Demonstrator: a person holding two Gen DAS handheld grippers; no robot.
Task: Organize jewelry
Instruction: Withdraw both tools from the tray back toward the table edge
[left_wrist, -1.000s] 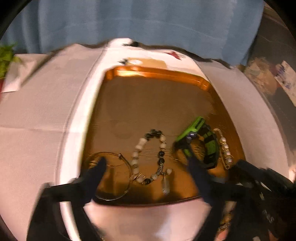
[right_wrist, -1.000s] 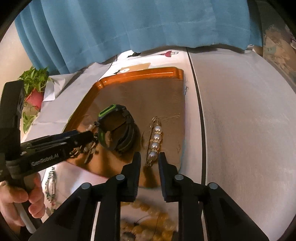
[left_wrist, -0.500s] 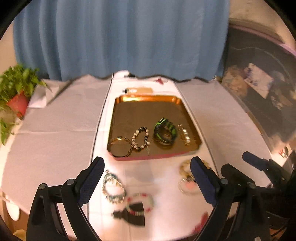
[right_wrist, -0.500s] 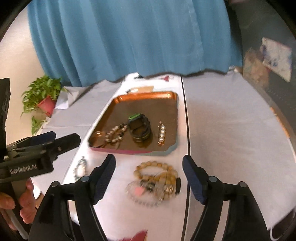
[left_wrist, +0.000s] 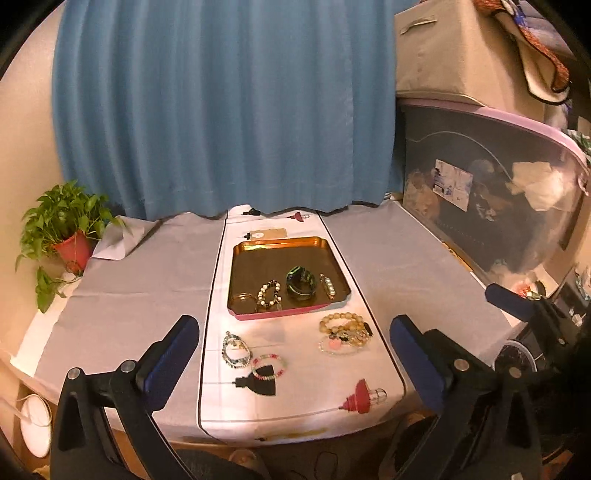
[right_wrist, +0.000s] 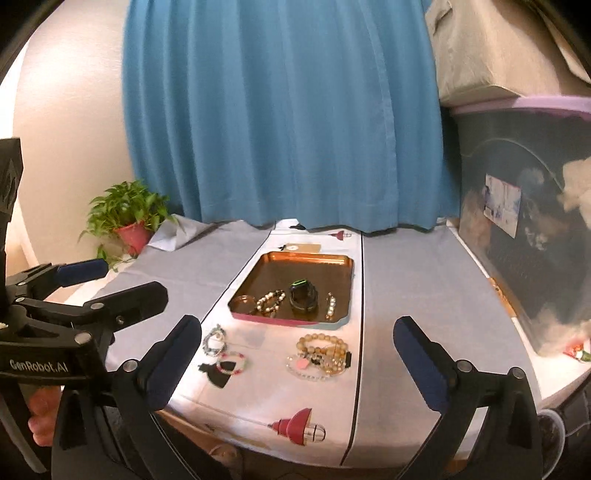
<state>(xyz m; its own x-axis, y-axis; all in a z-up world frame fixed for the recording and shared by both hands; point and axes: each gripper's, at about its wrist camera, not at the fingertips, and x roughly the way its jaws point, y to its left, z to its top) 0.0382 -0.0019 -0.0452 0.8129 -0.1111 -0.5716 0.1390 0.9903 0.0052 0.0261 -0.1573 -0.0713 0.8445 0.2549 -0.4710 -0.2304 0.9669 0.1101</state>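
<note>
Both claws gape empty, having just opened. From the left gripper (left_wrist: 291, 354) view I see the tray (left_wrist: 334, 264) mid-frame, bracelets (left_wrist: 345, 332) below it, the right gripper's tip cut off at right. From the right gripper (right_wrist: 295, 350) view, tray pieces blur together.

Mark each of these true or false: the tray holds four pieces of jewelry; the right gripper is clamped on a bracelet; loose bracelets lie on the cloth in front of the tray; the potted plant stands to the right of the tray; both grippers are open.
1. The tray holds four pieces. True.
2. The right gripper is clamped on a bracelet. False: it is open and holds nothing.
3. Loose bracelets lie on the cloth before the tray. True.
4. The potted plant stands right of the tray. False: it stands left.
5. The left gripper and the right are open. True.
</note>
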